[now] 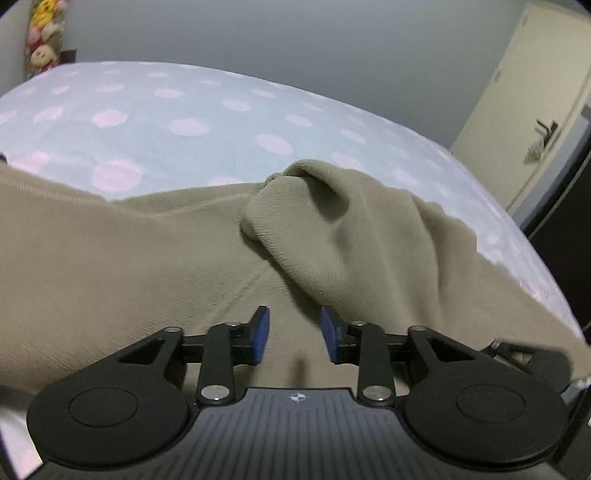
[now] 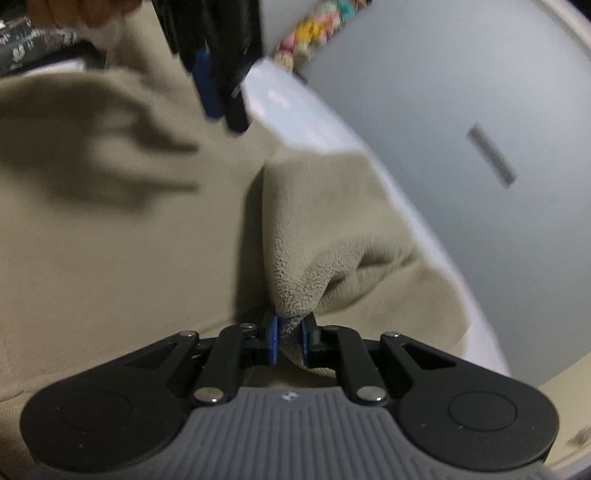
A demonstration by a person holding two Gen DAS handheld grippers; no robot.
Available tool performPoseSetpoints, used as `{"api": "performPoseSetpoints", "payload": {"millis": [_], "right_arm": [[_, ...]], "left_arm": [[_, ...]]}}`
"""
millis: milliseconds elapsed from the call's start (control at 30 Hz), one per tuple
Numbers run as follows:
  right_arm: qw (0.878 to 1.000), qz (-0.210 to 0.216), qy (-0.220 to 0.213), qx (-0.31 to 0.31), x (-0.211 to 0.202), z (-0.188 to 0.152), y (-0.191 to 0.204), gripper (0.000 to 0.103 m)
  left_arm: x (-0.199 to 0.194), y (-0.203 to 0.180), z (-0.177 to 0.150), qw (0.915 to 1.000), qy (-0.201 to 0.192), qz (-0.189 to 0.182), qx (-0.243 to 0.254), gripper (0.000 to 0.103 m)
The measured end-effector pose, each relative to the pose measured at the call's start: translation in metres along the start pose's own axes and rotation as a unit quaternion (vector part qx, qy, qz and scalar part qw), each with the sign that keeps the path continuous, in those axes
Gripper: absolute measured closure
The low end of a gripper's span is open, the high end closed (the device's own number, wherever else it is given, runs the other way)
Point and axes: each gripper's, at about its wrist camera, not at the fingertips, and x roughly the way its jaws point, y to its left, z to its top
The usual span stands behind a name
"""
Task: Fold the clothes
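Note:
A beige fleece garment [image 1: 147, 266] lies spread on a bed with a pale blue, pink-dotted cover [image 1: 177, 110]. My left gripper [image 1: 294, 334] is open and empty, its blue pads just above the fleece, near a raised fold [image 1: 332, 221]. My right gripper [image 2: 289, 338] is shut on a pinched fold of the same fleece [image 2: 314, 236] and holds it lifted. The left gripper also shows in the right wrist view [image 2: 218, 88], hovering over the garment at the top.
Plush toys [image 1: 44, 33] hang at the far left by a grey wall. A cream door with a handle [image 1: 546, 133] stands at the right. The bed's edge [image 2: 436, 236] curves down the right side beside the lifted fold.

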Motion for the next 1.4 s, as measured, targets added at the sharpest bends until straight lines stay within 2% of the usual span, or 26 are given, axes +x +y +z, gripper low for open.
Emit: {"api": "performPoseSetpoints", "payload": {"millis": [100,167,233,333,467,567,600,667,700,767,900,1000,1100,1167,1200,1233,1267,1400], "right_arm": [[1.0,0.001,-0.004,0.024,-0.001,-0.002,-0.007,0.08],[0.998,0.011,-0.006,0.061,-0.007,-0.004,-0.023,0.073],[0.995,0.021,-0.007,0.099,-0.014,-0.005,-0.04,0.07],[0.98,0.01,-0.01,0.198,-0.017,-0.022,-0.085,0.066],[0.944,-0.006,-0.014,0.33,-0.022,-0.046,-0.145,0.066],[0.943,-0.045,0.009,0.33,-0.003,-0.061,-0.175,0.067],[0.942,-0.052,0.017,0.332,0.004,-0.067,-0.183,0.067],[0.936,-0.052,0.027,0.348,0.01,-0.085,-0.195,0.081],[0.933,-0.045,0.031,0.355,0.016,-0.092,-0.199,0.084],[0.927,-0.025,0.037,0.373,0.029,-0.105,-0.21,0.084],[0.91,0.022,0.027,0.412,0.048,-0.124,-0.222,0.084],[0.899,0.056,0.015,0.435,0.051,-0.132,-0.222,0.083],[0.885,0.091,-0.001,0.456,0.05,-0.139,-0.218,0.081],[0.887,0.102,-0.011,0.45,0.054,-0.136,-0.217,0.079],[0.889,0.107,-0.017,0.445,0.058,-0.134,-0.216,0.075],[0.891,0.112,-0.023,0.44,0.061,-0.131,-0.215,0.066],[0.893,0.117,-0.026,0.435,0.064,-0.128,-0.214,0.062],[0.897,0.131,-0.031,0.421,0.079,-0.12,-0.21,0.062]], "left_arm": [[0.006,-0.005,0.0,0.9999,-0.007,-0.003,-0.009,0.066],[0.001,-0.01,-0.002,0.9999,-0.011,-0.006,0.001,0.064],[0.0,-0.017,0.002,0.9997,-0.017,-0.003,0.016,0.064],[0.004,-0.028,0.009,0.9992,-0.024,0.003,0.031,0.064],[0.008,-0.055,0.022,0.9978,-0.025,-0.005,0.061,0.064],[0.017,-0.09,0.031,0.9933,-0.017,-0.01,0.114,0.062],[0.022,-0.102,0.032,0.9909,-0.015,-0.012,0.133,0.059],[0.034,-0.128,0.032,0.9853,-0.008,-0.014,0.17,0.057],[0.04,-0.141,0.03,0.982,-0.004,-0.015,0.188,0.057],[0.053,-0.166,0.026,0.9743,0.005,-0.016,0.225,0.057],[0.085,-0.208,0.002,0.9532,0.02,0.005,0.302,0.055],[0.103,-0.229,-0.017,0.936,0.027,0.04,0.349,0.052],[0.121,-0.244,-0.037,0.9166,0.035,0.097,0.386,0.052],[0.131,-0.248,-0.047,0.9035,0.037,0.136,0.405,0.052],[0.134,-0.247,-0.051,0.9,0.037,0.147,0.409,0.052],[0.136,-0.247,-0.054,0.8967,0.037,0.157,0.412,0.052],[0.137,-0.245,-0.056,0.8969,0.038,0.16,0.41,0.053],[0.129,-0.236,-0.05,0.9095,0.042,0.15,0.385,0.081]]}}
